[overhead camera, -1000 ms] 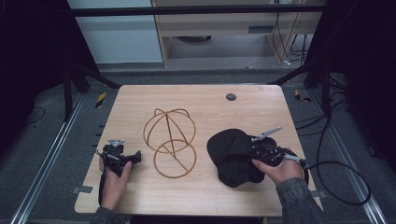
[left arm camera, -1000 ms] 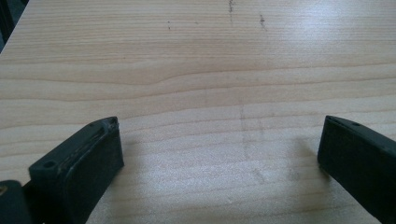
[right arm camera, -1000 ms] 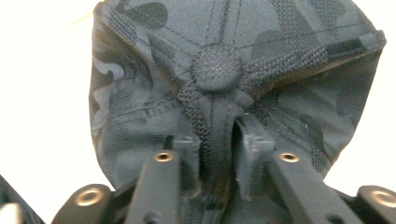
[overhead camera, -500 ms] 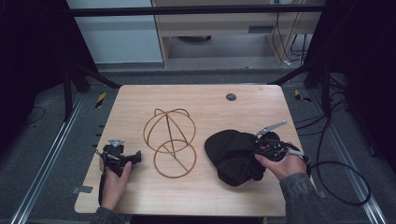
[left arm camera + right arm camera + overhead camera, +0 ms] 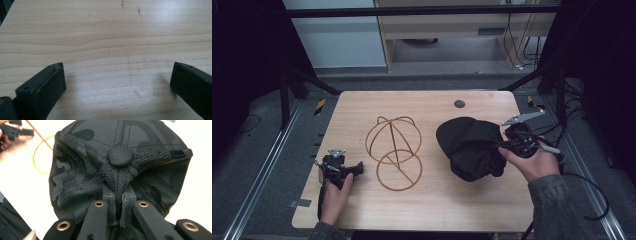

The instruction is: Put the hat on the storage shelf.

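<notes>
The room is dark, with a grey floor (image 5: 262, 145) and pale cabinets (image 5: 347, 45) at the back. A light wooden desk (image 5: 427, 205) sits in the middle. A black cap (image 5: 469, 145) lies on its right side, and the right hand-held gripper (image 5: 119, 206) pinches its cloth. An orange wire frame (image 5: 394, 145) stands mid-desk. The left hand-held gripper (image 5: 117, 82) rests near the left edge, spread wide over bare wood.
</notes>
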`<action>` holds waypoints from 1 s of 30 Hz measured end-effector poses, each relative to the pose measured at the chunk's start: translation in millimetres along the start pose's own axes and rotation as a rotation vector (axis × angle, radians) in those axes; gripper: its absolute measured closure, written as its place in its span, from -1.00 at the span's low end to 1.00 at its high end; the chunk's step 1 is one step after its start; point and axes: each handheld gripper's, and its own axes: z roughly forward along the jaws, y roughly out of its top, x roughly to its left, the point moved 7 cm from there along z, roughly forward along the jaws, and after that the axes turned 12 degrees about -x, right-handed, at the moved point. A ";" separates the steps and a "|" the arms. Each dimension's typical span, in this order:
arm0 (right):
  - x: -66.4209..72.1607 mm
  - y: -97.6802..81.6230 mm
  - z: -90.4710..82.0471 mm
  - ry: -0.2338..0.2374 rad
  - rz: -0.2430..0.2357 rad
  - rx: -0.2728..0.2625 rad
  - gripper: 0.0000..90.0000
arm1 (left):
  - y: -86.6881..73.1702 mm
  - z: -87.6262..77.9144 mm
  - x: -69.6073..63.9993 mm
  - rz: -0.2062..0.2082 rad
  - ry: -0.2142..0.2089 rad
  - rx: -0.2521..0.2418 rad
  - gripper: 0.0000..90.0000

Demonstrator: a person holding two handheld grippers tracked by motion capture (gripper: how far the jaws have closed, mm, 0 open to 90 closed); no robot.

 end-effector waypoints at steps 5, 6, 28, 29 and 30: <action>3.4 19.1 -13.0 -0.007 -0.029 -0.013 0.90 | 0.0 0.0 0.0 0.001 0.000 0.000 -1.00; 4.5 22.9 -15.3 -0.006 -0.035 -0.020 0.90 | 0.0 0.0 0.0 0.000 0.000 0.000 -1.00; 45.7 97.5 -47.0 0.104 -0.044 -0.215 0.90 | 0.0 0.0 -0.5 -0.001 -0.001 -0.001 -1.00; 49.1 100.5 -47.5 0.106 -0.047 -0.222 0.90 | 0.0 0.0 -0.5 -0.001 -0.001 -0.001 -1.00; 53.5 104.1 -47.7 0.106 -0.056 -0.228 0.90 | -0.1 0.0 -0.5 -0.001 0.000 -0.001 -1.00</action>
